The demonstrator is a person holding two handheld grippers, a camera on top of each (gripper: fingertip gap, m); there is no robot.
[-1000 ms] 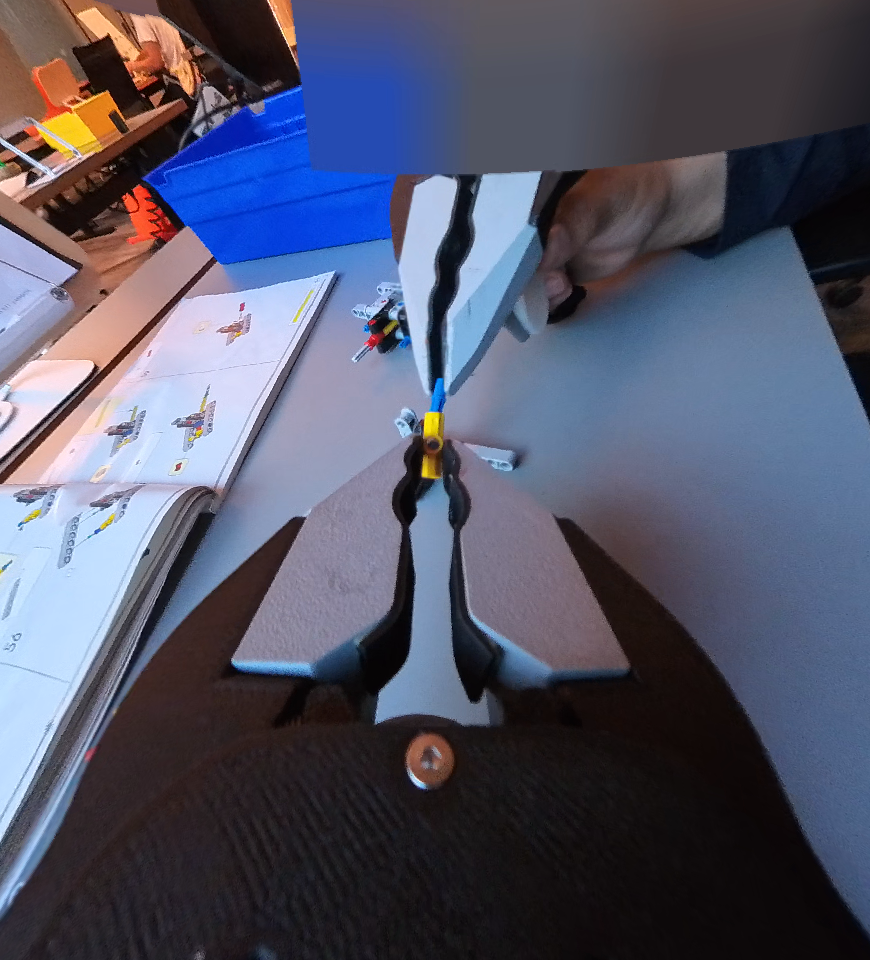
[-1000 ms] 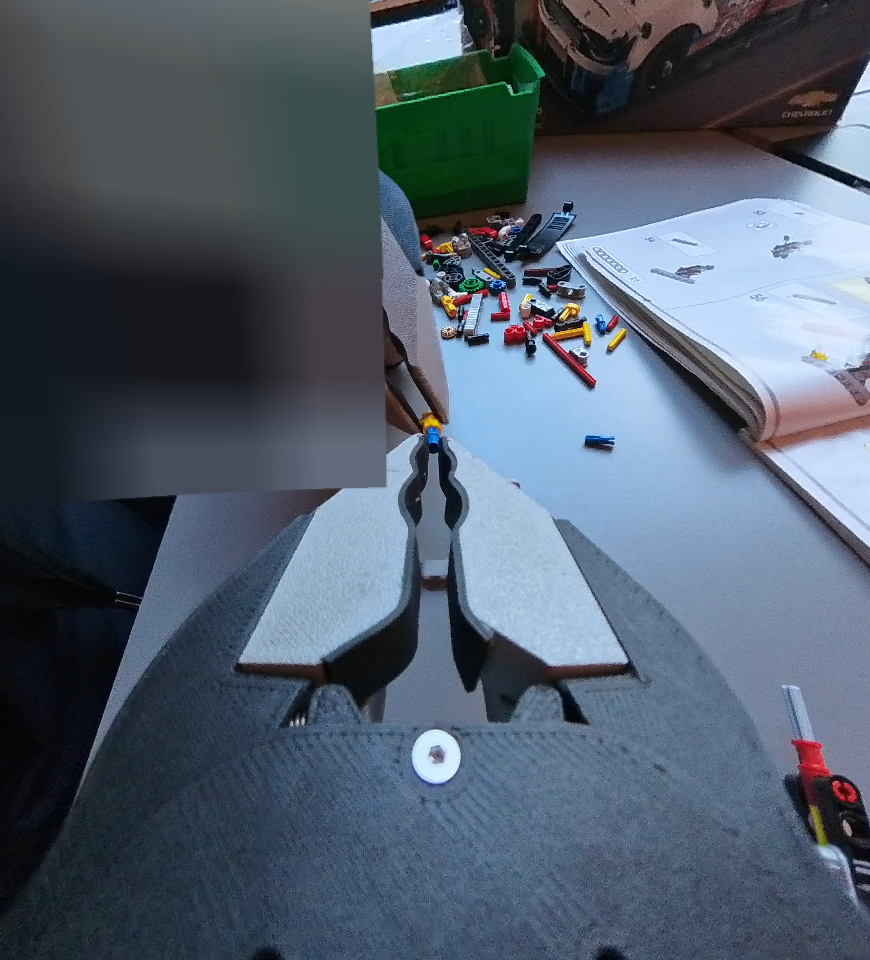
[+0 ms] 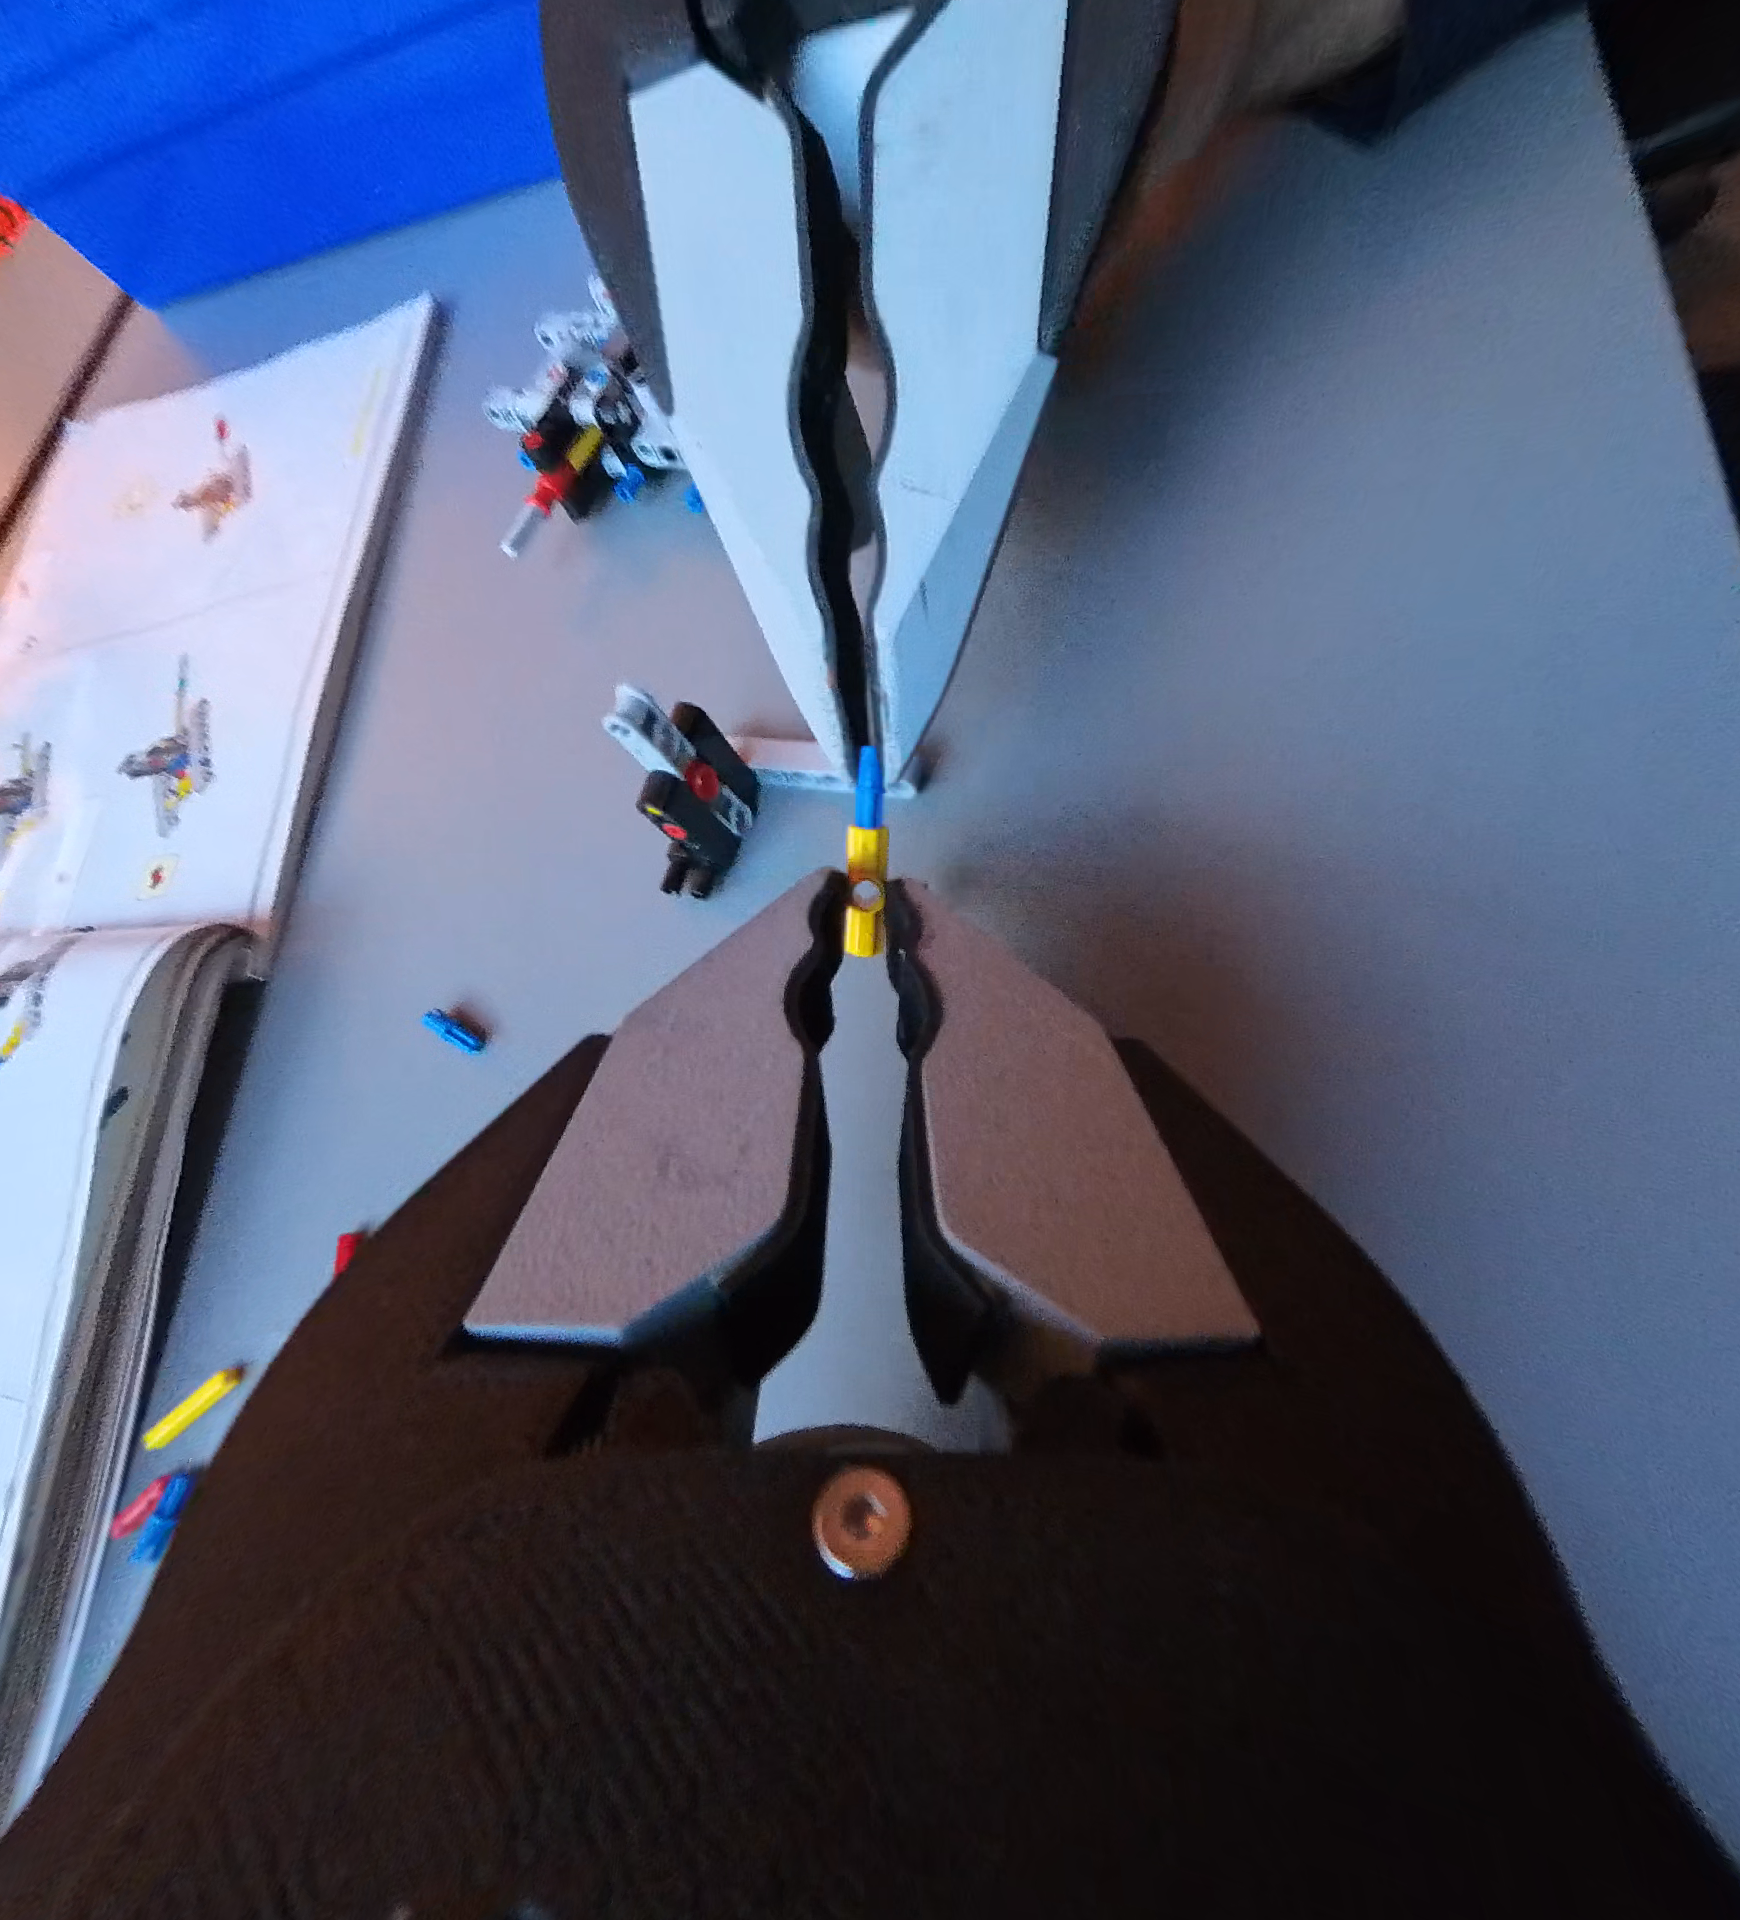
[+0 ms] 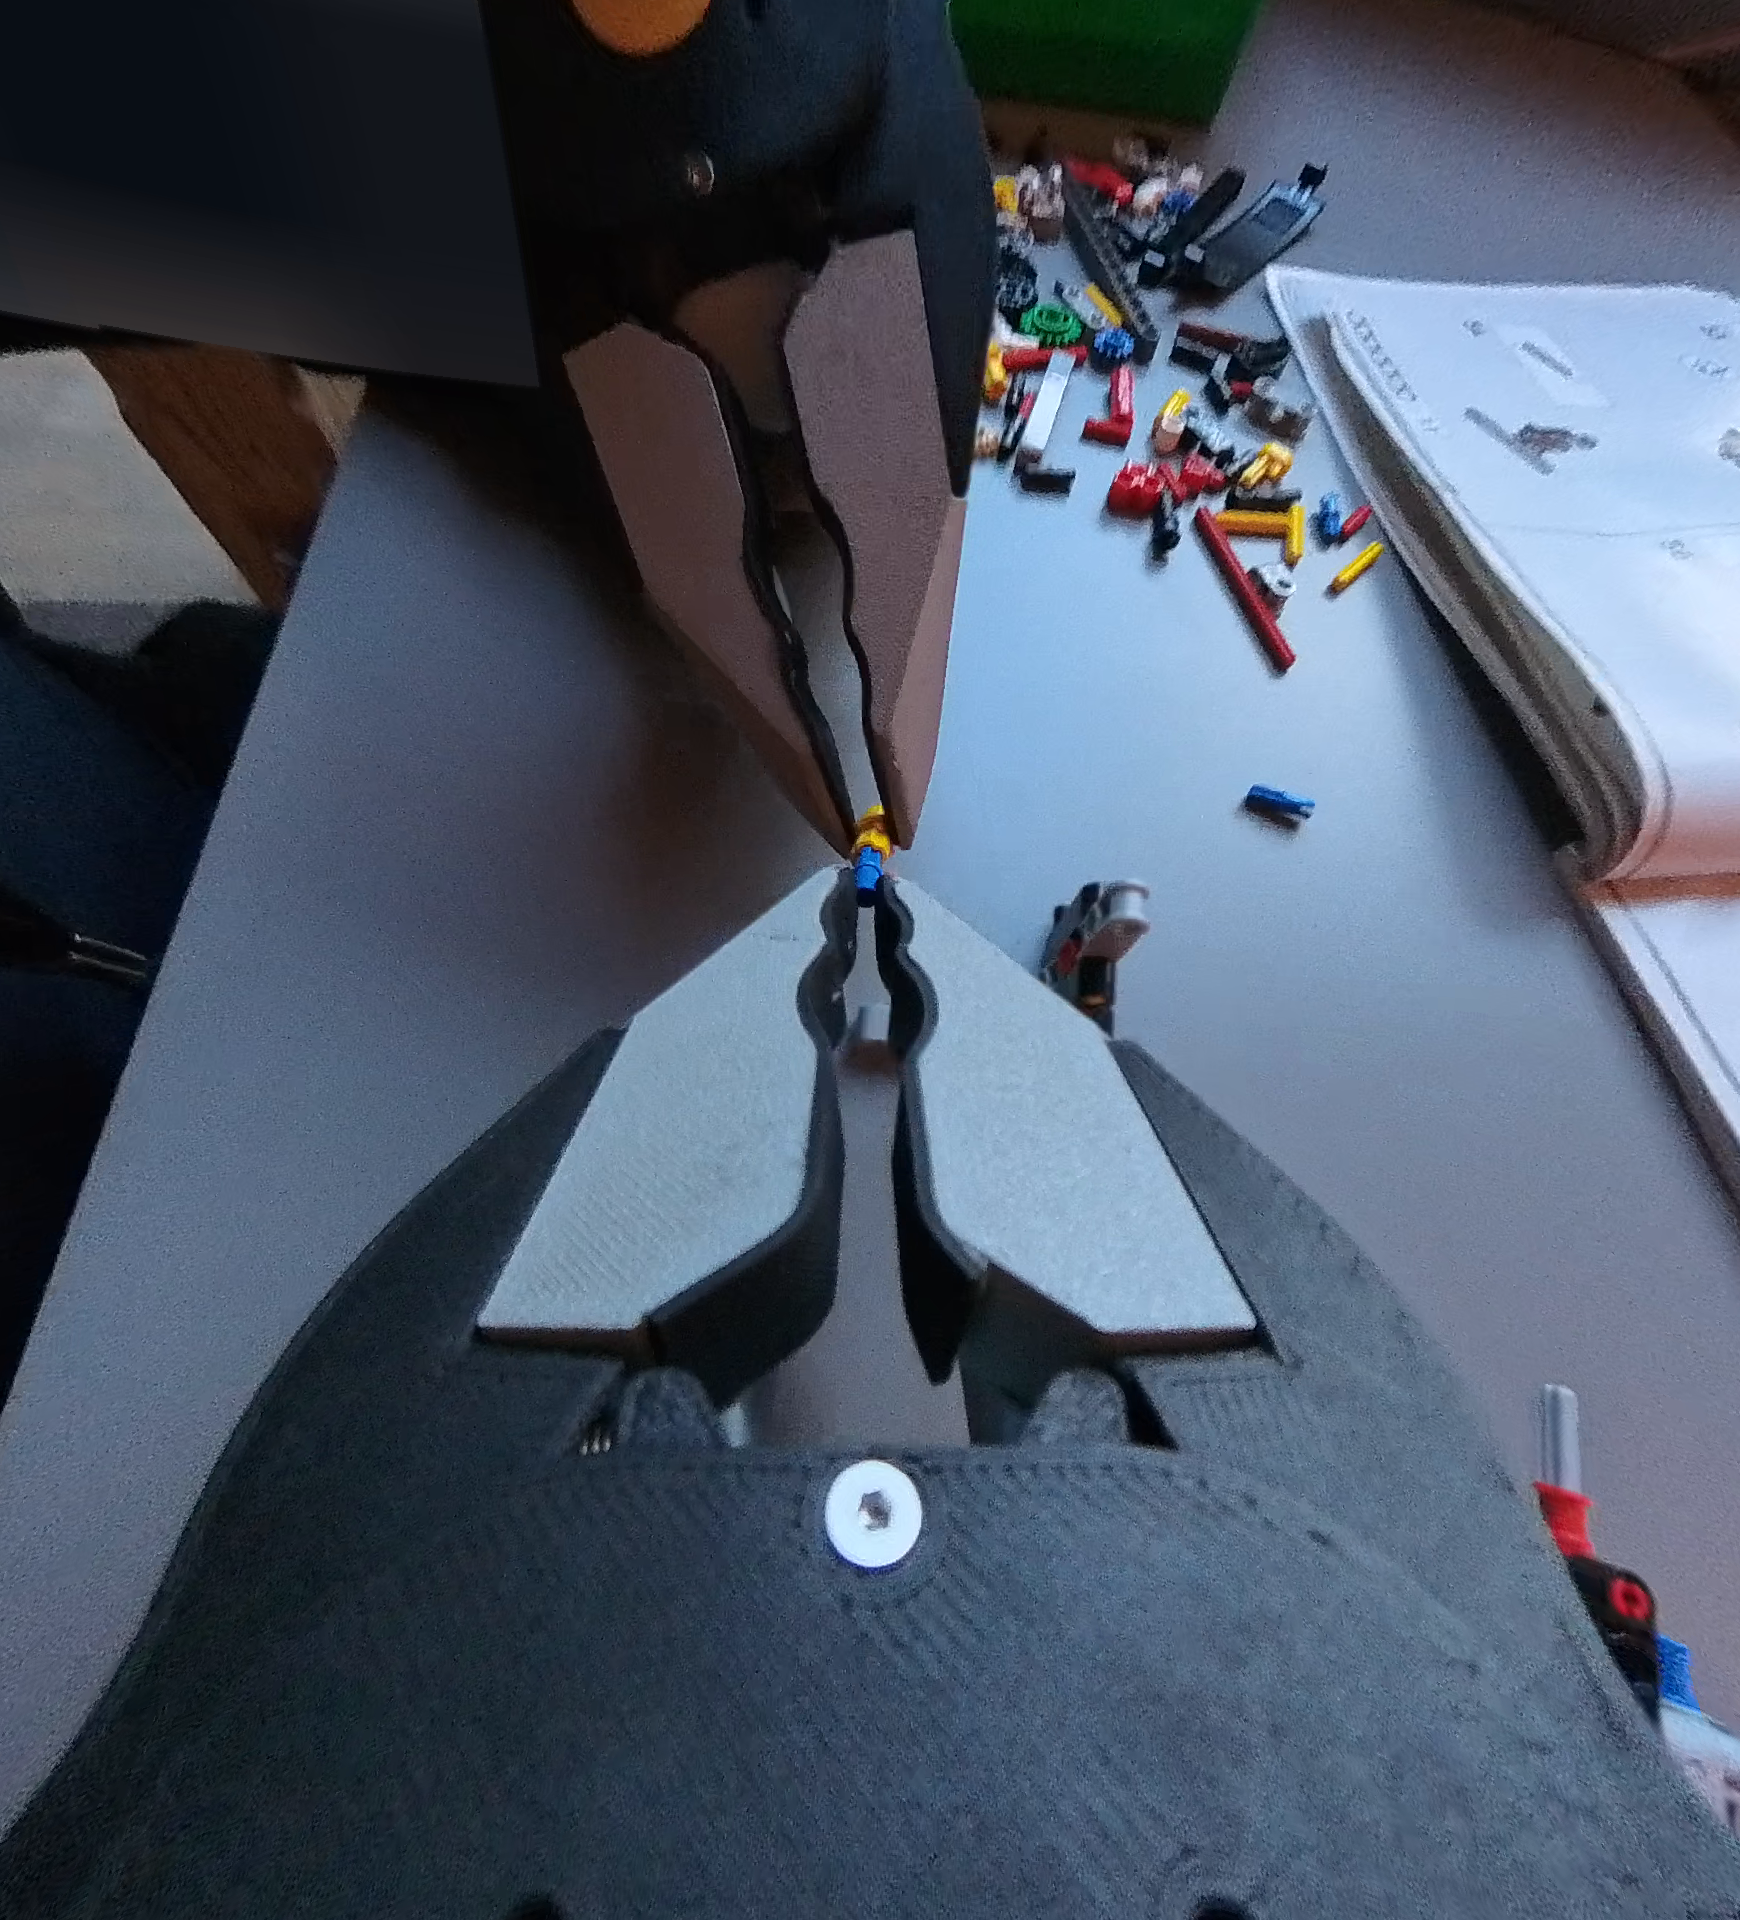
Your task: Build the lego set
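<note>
Connector (image 3: 865, 902), small yellow plastic with a blue pin (image 3: 867, 781) plugged into its far end, hangs above the grey surface (image 3: 1261, 727); it looks light, rigid and slick. Left gripper (image 3: 864, 906) fingers pinch its flanks; right gripper (image 4: 866, 902) fingers clamp the pin's tip beyond it.

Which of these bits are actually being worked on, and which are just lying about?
In hand:
- yellow connector, clamped in the left jaws
- blue pin, gripped by the right jaws, its far end in the connector

Lying about:
- loose blue pin
- pile of parts
- open booklet
- small black build
</note>
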